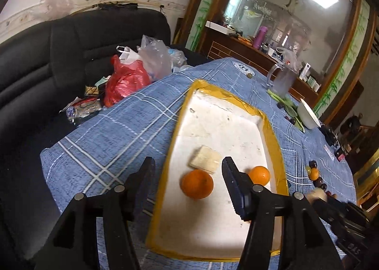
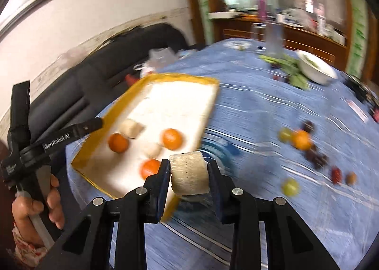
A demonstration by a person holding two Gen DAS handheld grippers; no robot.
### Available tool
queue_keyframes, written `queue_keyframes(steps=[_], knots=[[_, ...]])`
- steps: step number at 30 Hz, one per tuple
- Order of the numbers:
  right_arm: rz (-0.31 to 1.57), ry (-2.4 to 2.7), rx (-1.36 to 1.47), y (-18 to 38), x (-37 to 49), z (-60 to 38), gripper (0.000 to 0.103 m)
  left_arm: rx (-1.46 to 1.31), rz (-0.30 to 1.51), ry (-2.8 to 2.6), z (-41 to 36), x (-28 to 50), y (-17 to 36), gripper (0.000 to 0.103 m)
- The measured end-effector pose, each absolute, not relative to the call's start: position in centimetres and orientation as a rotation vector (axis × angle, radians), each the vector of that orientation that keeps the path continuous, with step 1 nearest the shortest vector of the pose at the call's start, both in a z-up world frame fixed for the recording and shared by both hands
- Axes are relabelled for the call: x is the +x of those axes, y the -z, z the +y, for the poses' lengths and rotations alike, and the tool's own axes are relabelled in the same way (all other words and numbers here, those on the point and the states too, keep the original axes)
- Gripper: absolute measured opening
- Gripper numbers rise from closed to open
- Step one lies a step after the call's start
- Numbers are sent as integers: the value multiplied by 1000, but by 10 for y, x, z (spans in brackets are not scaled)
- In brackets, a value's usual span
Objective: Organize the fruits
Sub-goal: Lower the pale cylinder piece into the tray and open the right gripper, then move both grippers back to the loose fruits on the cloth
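Note:
A white foam tray (image 1: 213, 229) with a yellow taped rim lies on the blue checked tablecloth. My left gripper (image 1: 189, 176) hangs open over the tray's near half. An orange (image 1: 197, 183) rests on the tray between its fingertips, and neither pad touches it. A second orange (image 1: 259, 175) and a pale block (image 1: 207, 159) lie just beyond. In the blurred right wrist view, my right gripper (image 2: 189, 174) is shut on a pale cylindrical chunk (image 2: 189, 172) at the tray's near right corner. Three oranges show on the tray (image 2: 180, 94) there, the nearest (image 2: 150, 168) beside my left pad.
Loose fruit lies on the cloth to the right: an orange (image 2: 301, 139), green fruits (image 2: 290, 187) and dark ones (image 2: 315, 153). A white bowl (image 1: 308, 113), greens and a glass jug (image 1: 281, 80) stand at the back. Plastic bags (image 1: 128, 80) and a black sofa (image 1: 47, 56) are on the left.

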State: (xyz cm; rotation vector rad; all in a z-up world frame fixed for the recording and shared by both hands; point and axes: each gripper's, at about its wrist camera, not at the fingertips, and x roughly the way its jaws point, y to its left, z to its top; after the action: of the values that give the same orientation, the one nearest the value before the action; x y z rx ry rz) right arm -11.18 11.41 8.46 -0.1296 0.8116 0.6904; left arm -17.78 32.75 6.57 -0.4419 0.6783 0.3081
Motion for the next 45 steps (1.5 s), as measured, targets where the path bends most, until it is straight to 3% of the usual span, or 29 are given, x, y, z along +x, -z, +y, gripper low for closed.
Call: queue_keyframes(steps=[14, 18, 21, 32, 45], knots=[[870, -736, -312, -53, -76, 229, 36, -495, 671, -339, 368, -195, -60, 62], [812, -700, -325, -62, -75, 230, 61, -511, 676, -345, 373, -196, -57, 62], [769, -678, -317, -74, -78, 220, 62, -518, 676, -344, 375, -197, -58, 62], [679, -505, -197, -108, -89, 97, 64, -487, 661, -309, 353, -198, -72, 63], [756, -234, -12, -84, -95, -83, 65, -331, 702, -160, 265, -174, -87, 64]])
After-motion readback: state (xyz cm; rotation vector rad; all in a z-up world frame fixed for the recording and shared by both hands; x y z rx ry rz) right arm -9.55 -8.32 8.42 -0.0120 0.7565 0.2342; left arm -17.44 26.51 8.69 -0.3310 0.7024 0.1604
